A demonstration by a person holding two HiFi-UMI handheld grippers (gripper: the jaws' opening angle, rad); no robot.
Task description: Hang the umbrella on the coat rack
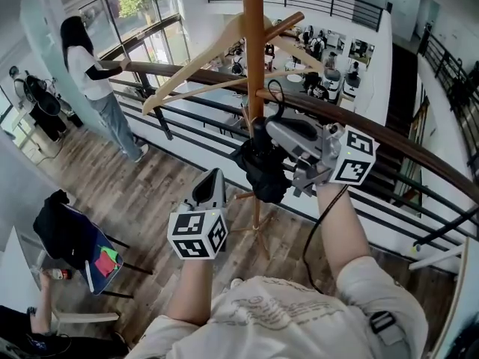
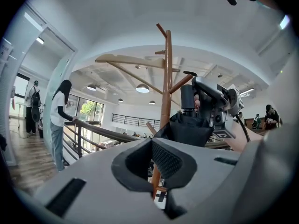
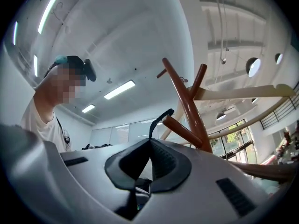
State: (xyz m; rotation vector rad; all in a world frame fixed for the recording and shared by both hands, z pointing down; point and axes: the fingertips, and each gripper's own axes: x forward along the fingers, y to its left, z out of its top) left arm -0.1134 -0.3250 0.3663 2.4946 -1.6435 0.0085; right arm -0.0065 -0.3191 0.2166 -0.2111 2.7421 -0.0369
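Probably light, floppy: black folded fabric umbrella [image 1: 263, 172], 6 o'clock of brown wooden coat rack [image 1: 253, 43]. Best hold: thin black strap loop [image 3: 157, 122], pinched in right gripper [image 3: 150, 141]; left gripper [image 2: 152, 143] clamped shut, empty.

Coat rack [image 2: 167, 78], umbrella [image 2: 188, 129] beside it, person [image 2: 60, 118] at railing [image 2: 93, 129]

The coat rack [image 1: 253, 66] stands centre, on the near side of the railing [image 1: 150, 67], with a hanger [image 1: 194, 64] on its left, the umbrella [image 1: 263, 170] against its pole, the right gripper [image 1: 271, 128] just right of the pole, the left gripper [image 1: 211, 178] nearer and left, and a person [image 1: 93, 81] far left at the railing.
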